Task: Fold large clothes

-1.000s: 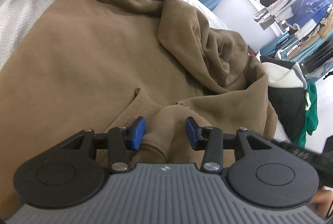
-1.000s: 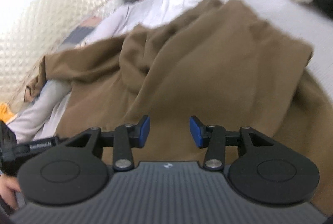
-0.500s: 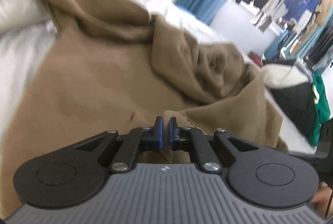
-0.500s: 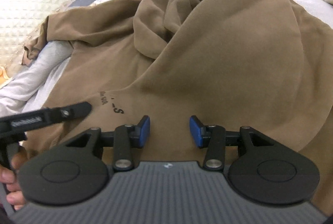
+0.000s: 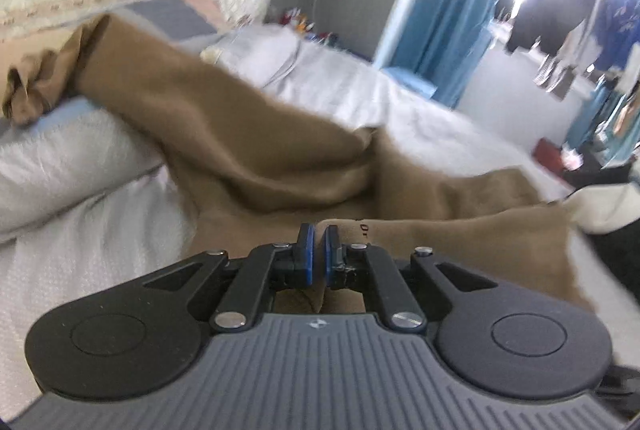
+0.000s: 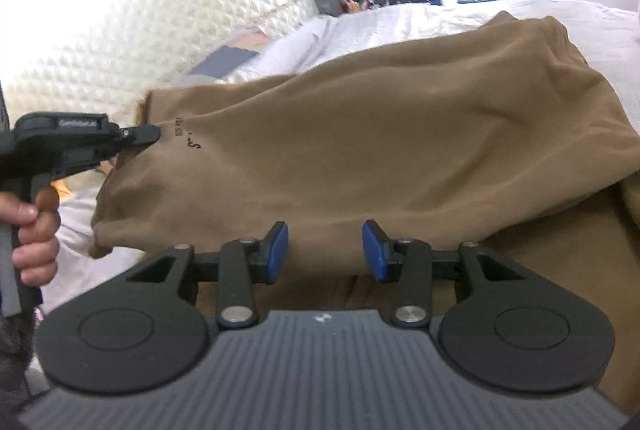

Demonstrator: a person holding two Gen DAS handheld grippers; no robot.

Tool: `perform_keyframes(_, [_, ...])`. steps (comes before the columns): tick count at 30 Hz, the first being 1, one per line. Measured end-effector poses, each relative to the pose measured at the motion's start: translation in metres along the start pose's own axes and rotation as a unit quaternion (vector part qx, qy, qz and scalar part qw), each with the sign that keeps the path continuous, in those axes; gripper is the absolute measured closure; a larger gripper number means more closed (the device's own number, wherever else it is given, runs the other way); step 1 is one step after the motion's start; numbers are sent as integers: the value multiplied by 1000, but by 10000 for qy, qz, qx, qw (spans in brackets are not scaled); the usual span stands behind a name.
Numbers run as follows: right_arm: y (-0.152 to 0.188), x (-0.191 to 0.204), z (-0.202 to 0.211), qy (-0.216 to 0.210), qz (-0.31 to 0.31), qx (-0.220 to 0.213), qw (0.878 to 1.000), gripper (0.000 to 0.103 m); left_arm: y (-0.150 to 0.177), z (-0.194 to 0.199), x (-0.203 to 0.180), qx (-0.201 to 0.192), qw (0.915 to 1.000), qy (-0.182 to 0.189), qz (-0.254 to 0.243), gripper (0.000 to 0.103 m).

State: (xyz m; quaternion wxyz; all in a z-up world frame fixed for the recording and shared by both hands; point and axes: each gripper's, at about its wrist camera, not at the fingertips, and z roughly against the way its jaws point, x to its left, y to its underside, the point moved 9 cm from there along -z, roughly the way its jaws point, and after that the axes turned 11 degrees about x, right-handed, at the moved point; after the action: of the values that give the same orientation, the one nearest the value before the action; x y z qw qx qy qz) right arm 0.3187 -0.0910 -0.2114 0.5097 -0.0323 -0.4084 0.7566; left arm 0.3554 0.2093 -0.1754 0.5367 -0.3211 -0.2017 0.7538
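Observation:
A large brown hoodie lies spread over a white bed. My left gripper is shut on a fold of the hoodie near some small black lettering, and holds that part lifted. From the right wrist view the same left gripper shows at the left, a hand around its handle, pinching the raised cloth beside the lettering. My right gripper is open, its blue pads apart just above the hoodie's near edge, with nothing pressed between them.
A quilted cream headboard and pillows stand at the bed's far left. White bedding surrounds the hoodie. Blue curtains and hanging clothes fill the room's far side. A pile of other garments sits at the right.
My left gripper closed on a fold of the hoodie, then rose and tilted, pulling the cloth up. The right gripper stayed open and shifted slightly.

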Motion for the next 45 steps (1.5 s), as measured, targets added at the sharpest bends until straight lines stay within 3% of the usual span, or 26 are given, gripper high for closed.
perform_keyframes(4, [8,-12,-21,256,37,230,9994,60,25,-49,29,485,9979,10,431,96])
perform_keyframes(7, [15,-16,-37,318,6,379,9988,60,36,-67,36,627,9968,27,501,96])
perform_keyframes(15, [14,-20,-49,315,-5,407,9987,60,38,-71,34,658,9965,93,507,94])
perform_keyframes(17, [13,-21,-50,296,-54,408,9987,60,35,-69,38,690,9959,125,579,85])
perform_keyframes(19, [12,-21,-48,286,-113,414,9987,60,32,-61,42,680,9959,46,590,67])
perform_keyframes(23, [12,-22,-45,296,-146,418,9986,60,13,-33,58,487,9973,-70,538,56])
perform_keyframes(27, [11,-12,-43,374,157,369,9985,58,-19,0,92,-31,9964,-695,476,51])
perform_keyframes(30, [12,-7,-43,409,291,356,9981,58,-41,21,131,-462,9870,-1428,566,46])
perform_keyframes(34, [10,-8,-43,425,242,348,9982,58,-63,38,176,-948,9684,-2195,713,37])
perform_keyframes(36, [9,-10,-45,461,195,357,9981,58,-74,43,196,-1175,9626,-2231,988,35])
perform_keyframes(40, [5,-14,-51,529,78,342,9980,59,-89,40,233,-1476,9520,-1869,1922,34])
perform_keyframes(45, [-3,-17,-60,609,-17,303,9977,59,-108,21,270,-1495,9388,-1952,2413,35])
